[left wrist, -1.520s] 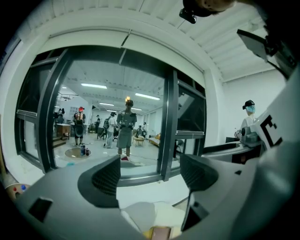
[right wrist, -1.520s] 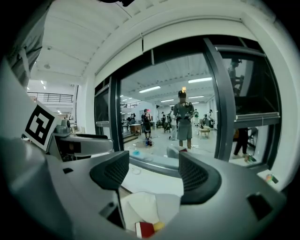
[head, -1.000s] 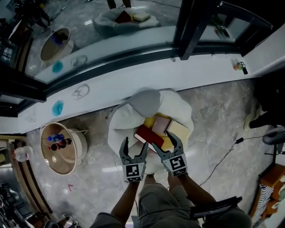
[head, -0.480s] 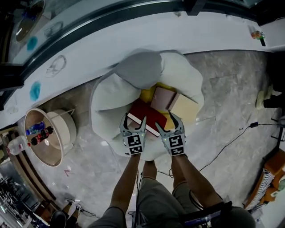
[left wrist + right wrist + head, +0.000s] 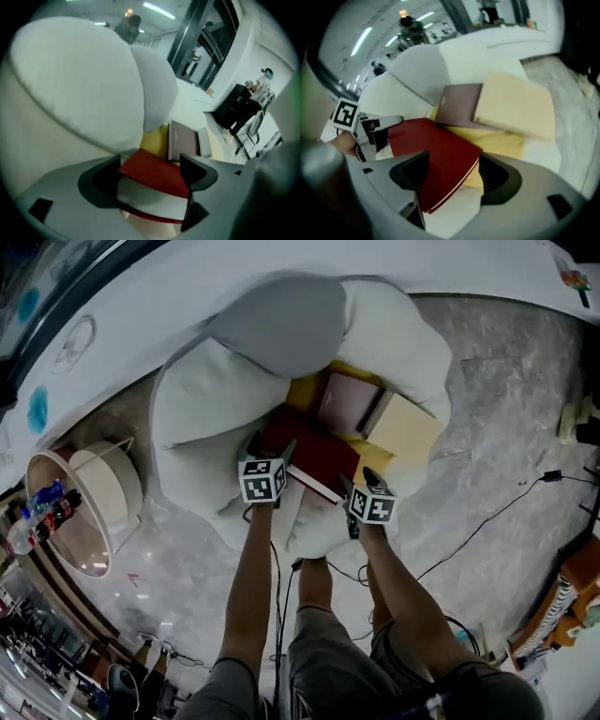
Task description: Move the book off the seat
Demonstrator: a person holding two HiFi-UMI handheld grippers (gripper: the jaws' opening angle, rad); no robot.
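The red hardcover book (image 5: 317, 456) lies flat on the yellow centre cushion (image 5: 305, 390) of the white petal-shaped padded seat (image 5: 202, 418), just beside a mauve book (image 5: 349, 404) and a cream book (image 5: 408, 432) further back on the seat. The left gripper (image 5: 150, 171) straddles the red book's near-left end, and the right gripper (image 5: 452, 171) straddles its near-right corner. Both claws stand wide open with the red cover between their jaws, and neither is seen to clamp it.
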